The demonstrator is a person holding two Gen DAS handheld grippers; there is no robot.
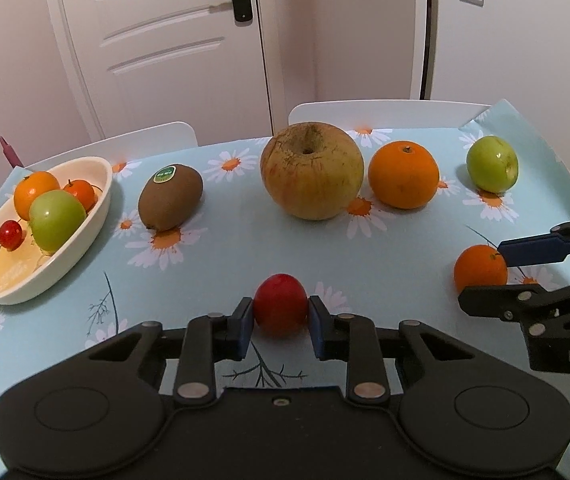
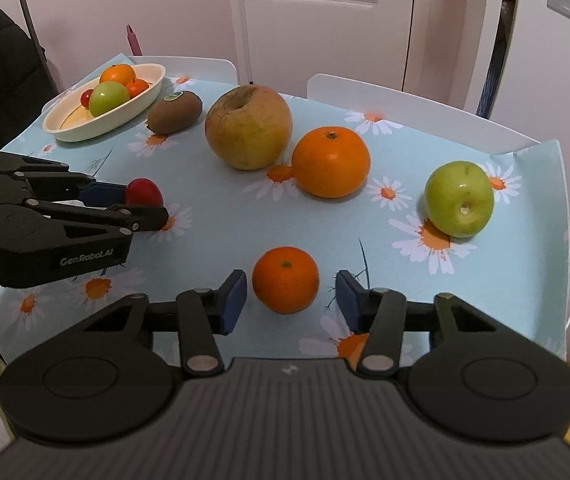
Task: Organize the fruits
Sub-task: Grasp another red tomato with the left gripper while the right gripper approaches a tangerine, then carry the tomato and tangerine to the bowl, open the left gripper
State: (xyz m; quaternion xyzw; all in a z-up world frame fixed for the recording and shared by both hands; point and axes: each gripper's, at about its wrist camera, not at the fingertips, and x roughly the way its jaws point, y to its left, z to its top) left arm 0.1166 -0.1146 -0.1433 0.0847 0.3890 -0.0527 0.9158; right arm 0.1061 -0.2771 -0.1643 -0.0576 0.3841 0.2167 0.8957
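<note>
My left tongs [image 1: 281, 322] are clamped on the red plum [image 1: 280, 305], both blue pads touching its sides, low over the bench [image 1: 221, 268]. My right tongs [image 2: 290, 296] stand apart around the small mandarin [image 2: 286, 279], pads on either side but not touching it. Beyond, across the daisy cloth, I see the large yellowish apple [image 1: 312, 171], the orange [image 1: 403, 179] just beside it, a green apple [image 1: 492, 164] far right, the kiwi [image 1: 170, 196], and the cream bowl [image 1: 97, 204] already holding four fruits at far left.
</note>
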